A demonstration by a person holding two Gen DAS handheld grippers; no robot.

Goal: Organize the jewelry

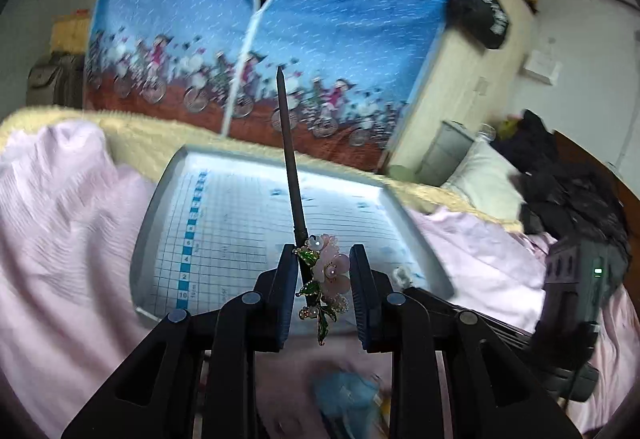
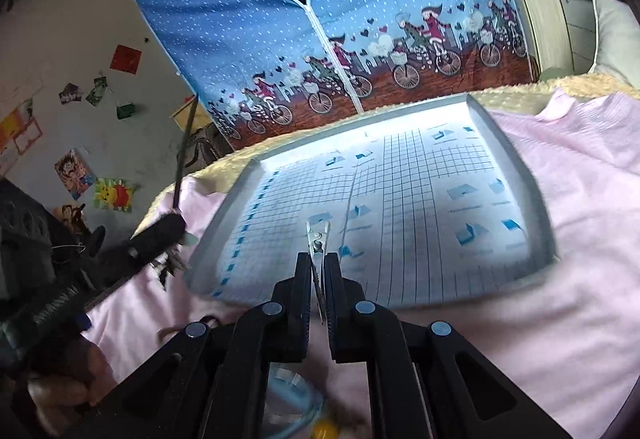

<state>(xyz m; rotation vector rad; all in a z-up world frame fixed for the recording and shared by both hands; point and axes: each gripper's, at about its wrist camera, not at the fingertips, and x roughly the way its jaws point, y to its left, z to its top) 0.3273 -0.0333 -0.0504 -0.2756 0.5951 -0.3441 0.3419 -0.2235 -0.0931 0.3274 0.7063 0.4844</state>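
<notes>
- Filling the back of both views, a blue fabric wardrobe (image 2: 360, 11) printed with cyclists stands behind the bed, its white zip partly open at the top.
- Pink bedding (image 2: 560, 259) covers the bed, with a cream fleecy blanket (image 1: 132, 135) along its far edge.
- On the bedding lies a grey tray (image 2: 508, 167) lined with a sheet of blue grid lines and small blue pictures; in the left wrist view the same tray (image 1: 160, 207) sits straight ahead, just beyond the fingers.
- To the right in the left wrist view are a pale pillow (image 1: 484, 179) and a heap of dark clothing (image 1: 568, 183).
- The left hand-held gripper (image 1: 324, 295) holds a hair stick (image 1: 289, 159) above the near edge of the tray: its fingers are set fairly wide and the pink flower ornament with green leaves sits between them, against the left finger. The dark shaft points up and away, its tip in front of the wardrobe.
- In the right wrist view the left hand-held gripper (image 2: 176, 229) shows at the left, beside the tray's left rim, with the hair stick (image 2: 186, 151) rising from it.
- The right hand-held gripper (image 2: 318, 279) is nearly closed, pinching a silver metal hair clip (image 2: 318, 239) whose pointed end sticks out forward over the near part of the tray.
- Something blurred and pale blue (image 1: 348, 395) lies on the bedding beneath the left hand-held gripper; I cannot tell what it is.
</notes>
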